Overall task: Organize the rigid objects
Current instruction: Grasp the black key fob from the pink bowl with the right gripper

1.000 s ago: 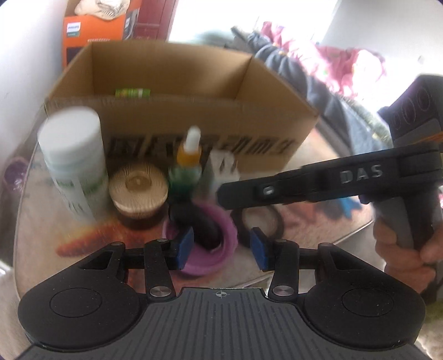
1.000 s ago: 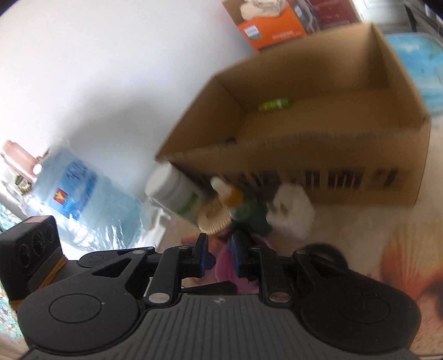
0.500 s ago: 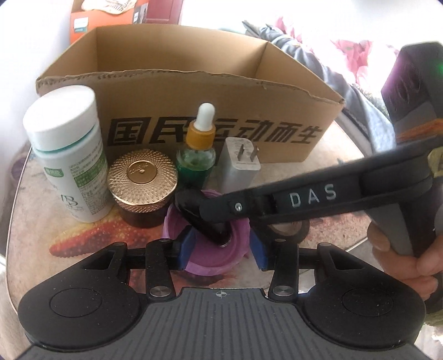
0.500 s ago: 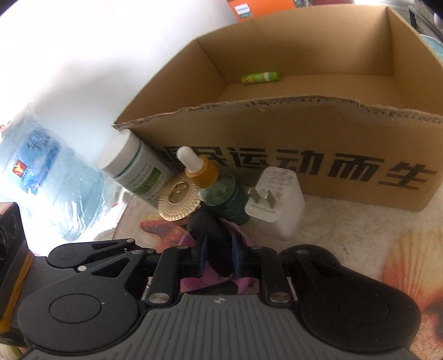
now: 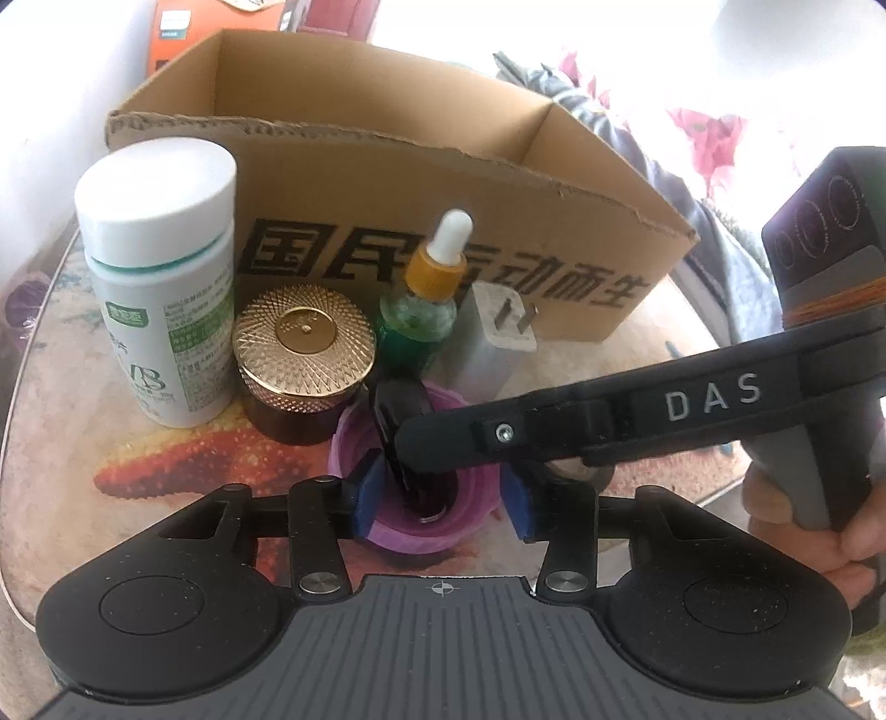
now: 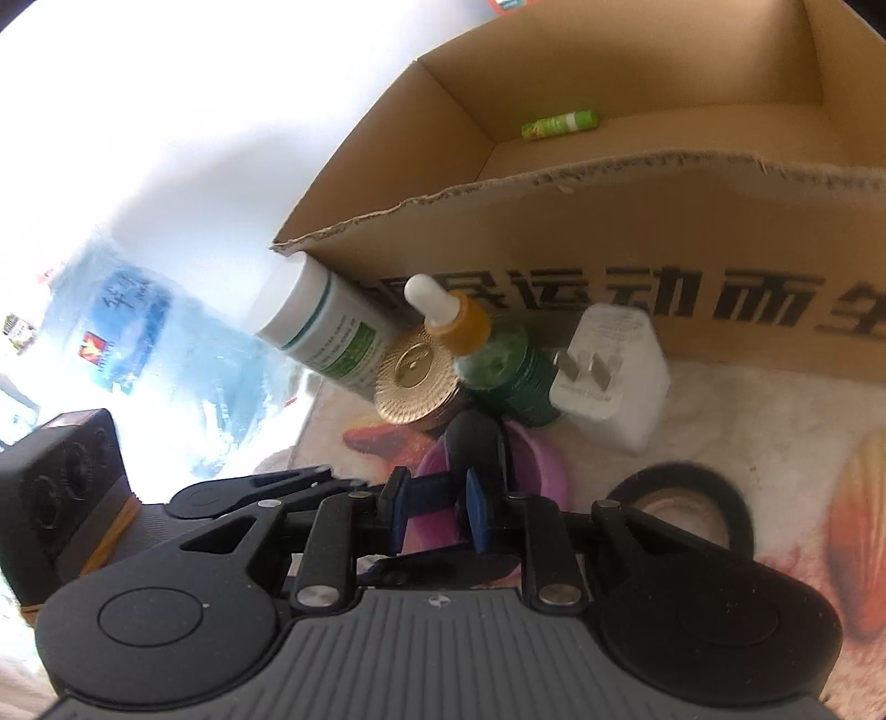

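My right gripper [image 6: 434,507] has its jaws clamped on the black object [image 5: 396,412]; my left gripper [image 5: 443,498], jaws part-open, brackets the purple cup [image 5: 476,501] unpressed. Lifting could tip it.

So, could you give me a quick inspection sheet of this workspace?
Surface: table with a starfish print.
Job's things: white bottle, gold-lidded jar, dropper bottle, plug adapter and tape roll in front of the cardboard box; green tube inside.
Clutter: nothing seen.
Grippers: right gripper shut on black object in purple cup; left gripper straddles the cup, contact unclear.
Cables: nothing seen.
Surroundings: water bottles, orange carton, clothes.
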